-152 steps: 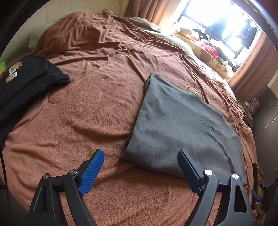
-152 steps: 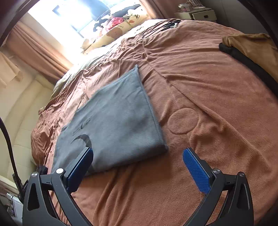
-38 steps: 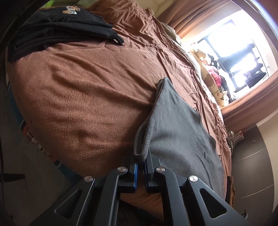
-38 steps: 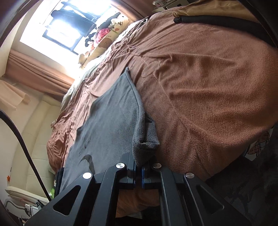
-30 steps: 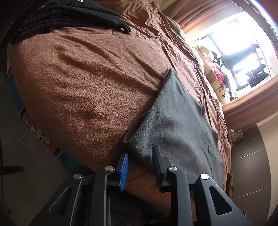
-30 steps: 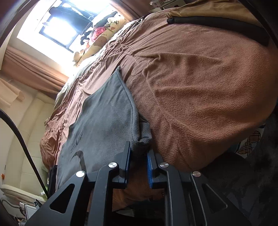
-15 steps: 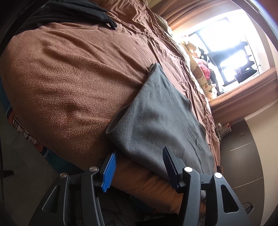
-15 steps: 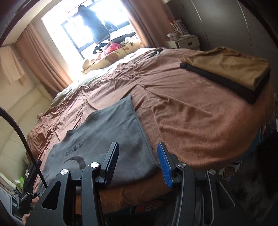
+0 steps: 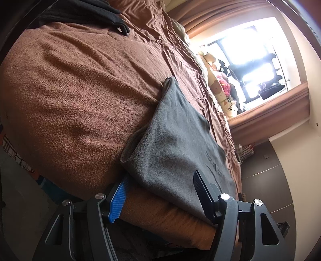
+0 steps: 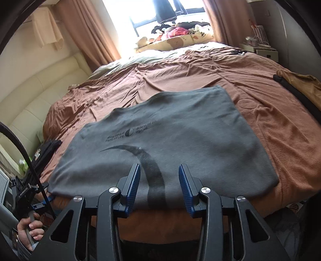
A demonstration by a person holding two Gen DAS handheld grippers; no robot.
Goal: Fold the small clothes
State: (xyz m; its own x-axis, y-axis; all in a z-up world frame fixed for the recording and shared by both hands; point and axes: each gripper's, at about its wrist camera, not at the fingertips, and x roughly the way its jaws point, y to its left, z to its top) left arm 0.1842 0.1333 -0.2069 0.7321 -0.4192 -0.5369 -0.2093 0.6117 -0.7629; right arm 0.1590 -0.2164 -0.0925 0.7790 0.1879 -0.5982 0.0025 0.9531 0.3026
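Observation:
A folded grey shirt with a dark curved print lies flat on the brown bedspread, its near edge at the bed's front edge. It also shows in the left wrist view, where its near left corner gapes open. My left gripper is open, its jaws astride that corner at the bed edge, holding nothing. My right gripper is open and empty, just in front of the middle of the shirt's near edge.
A black folded garment lies at the far left of the bed. A tan garment over a black one lies at the right. Pillows and soft toys sit by the window. The person's hand holds the left gripper.
Both grippers, shut on the shirt's near corners over a second ago, have let go and opened. The right gripper has swung from the right corner to the middle of the near edge.

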